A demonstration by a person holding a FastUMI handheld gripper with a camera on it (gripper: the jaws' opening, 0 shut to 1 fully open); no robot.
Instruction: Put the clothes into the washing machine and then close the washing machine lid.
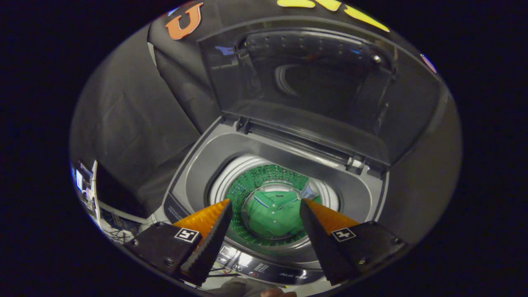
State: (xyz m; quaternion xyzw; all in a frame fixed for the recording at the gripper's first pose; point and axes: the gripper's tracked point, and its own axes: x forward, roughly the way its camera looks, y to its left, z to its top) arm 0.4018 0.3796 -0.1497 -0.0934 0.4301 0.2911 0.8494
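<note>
A top-loading washing machine (198,165) stands below me with its dark see-through lid (313,86) swung up and leaning back. A green garment (274,216) with a collar lies at the bottom of the shiny drum, and its colour reflects on the drum wall. My gripper (266,203) hangs above the drum opening, open, with nothing between its fingers. The garment shows in the gap between the fingertips, well below them.
The machine's control panel (264,270) with buttons runs along the near edge, just under the fingers. Black cloth walls stand behind and to the left. A white-framed stand with cables (97,202) sits at the far left.
</note>
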